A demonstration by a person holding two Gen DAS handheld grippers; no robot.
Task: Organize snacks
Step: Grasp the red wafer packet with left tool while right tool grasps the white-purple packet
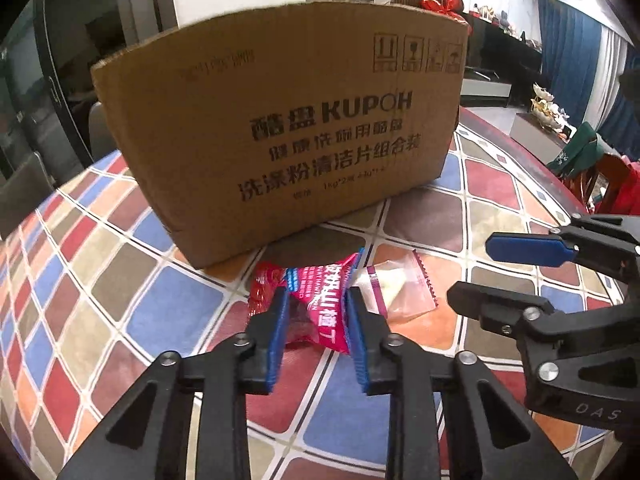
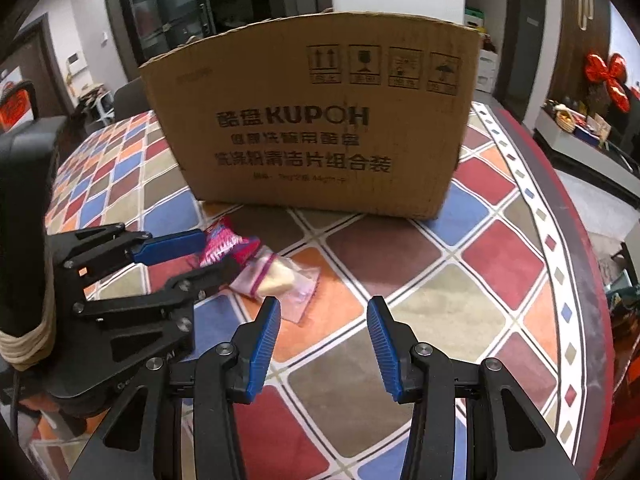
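Note:
A pink snack packet (image 1: 320, 300) lies on the chequered tablecloth (image 1: 160, 304) just in front of a cardboard box (image 1: 280, 120). My left gripper (image 1: 316, 300) is shut on it, with both blue pads against its sides. The right wrist view shows the same grip from the side: left gripper (image 2: 200, 260), pink packet (image 2: 226, 244). A clear packet with a white snack (image 1: 394, 288) (image 2: 276, 276) lies beside the pink one, untouched. My right gripper (image 2: 324, 308) (image 1: 470, 270) hovers open just right of it, with only tablecloth between its fingers. The box (image 2: 320, 120) stands upright and its inside is hidden.
The round table's dark red rim (image 2: 592, 280) curves along the right. A chair with green and red cloth (image 1: 600, 168) stands beyond the table's far right side. Dark chairs (image 1: 24, 188) stand off the left side. Bare tablecloth (image 2: 440, 280) lies right of the packets.

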